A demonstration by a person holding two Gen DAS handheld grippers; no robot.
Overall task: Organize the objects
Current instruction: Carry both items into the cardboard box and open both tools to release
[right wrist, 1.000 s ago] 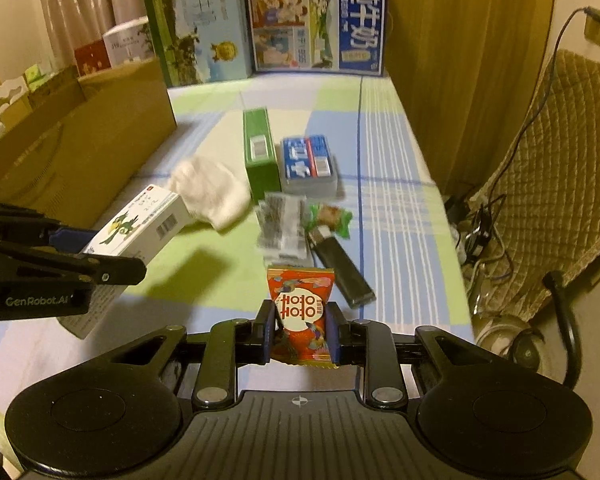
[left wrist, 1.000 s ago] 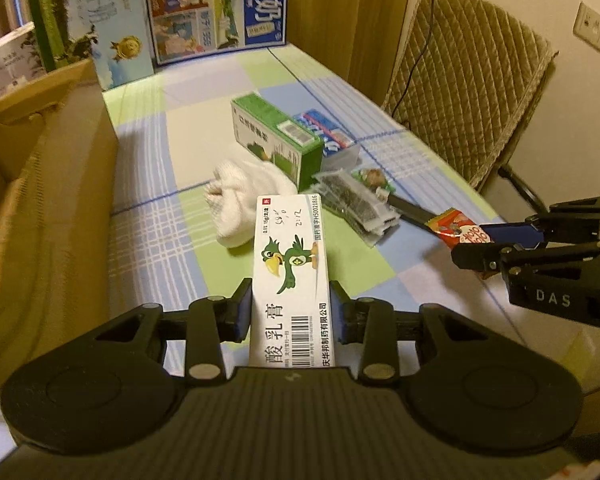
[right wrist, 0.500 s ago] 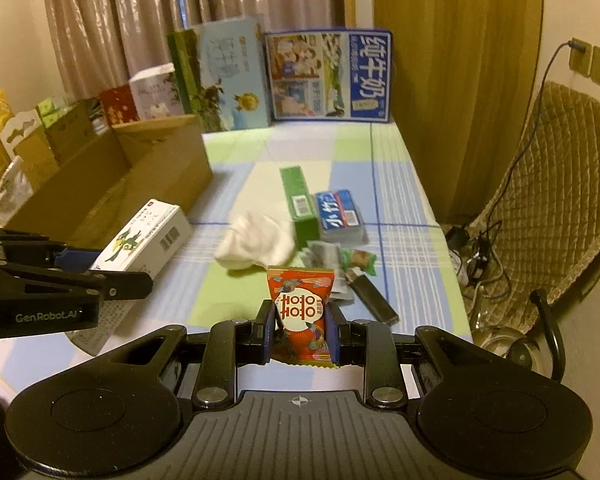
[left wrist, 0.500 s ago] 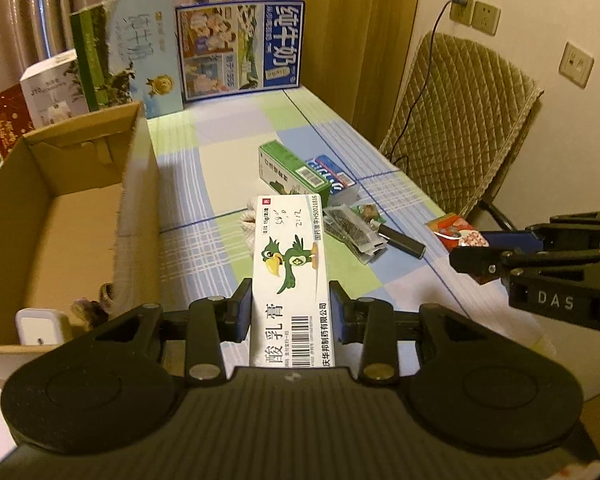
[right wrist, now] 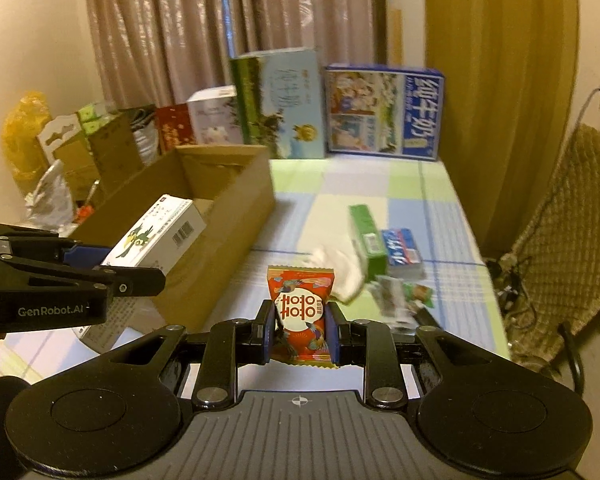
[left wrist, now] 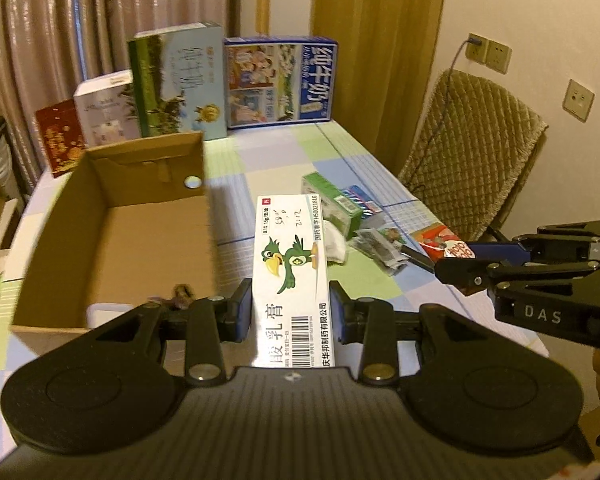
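Observation:
My left gripper (left wrist: 291, 313) is shut on a white medicine box with a green bird (left wrist: 291, 272), held in the air just right of the open cardboard box (left wrist: 112, 240). In the right wrist view the same white box (right wrist: 156, 236) hangs beside the cardboard box's near wall (right wrist: 220, 240). My right gripper (right wrist: 300, 326) is shut on a red snack packet (right wrist: 300, 312), also seen as the red packet (left wrist: 444, 242) at the right of the left wrist view. On the checked tablecloth lie a green box (right wrist: 366, 236), a blue pack (right wrist: 400, 250), a white cloth (right wrist: 336, 268) and small sachets (right wrist: 392, 298).
Tall milk cartons (right wrist: 384, 112) and gift boxes (right wrist: 216, 116) stand along the table's far end. A quilted chair (left wrist: 468, 152) is at the right edge, with cables on the floor. Small items lie in the cardboard box's near corner (left wrist: 182, 292). More boxes and bags crowd the left (right wrist: 72, 152).
Both grippers have risen and tilted up while keeping their loads. The left one has moved toward the cardboard box, whose inside now shows.

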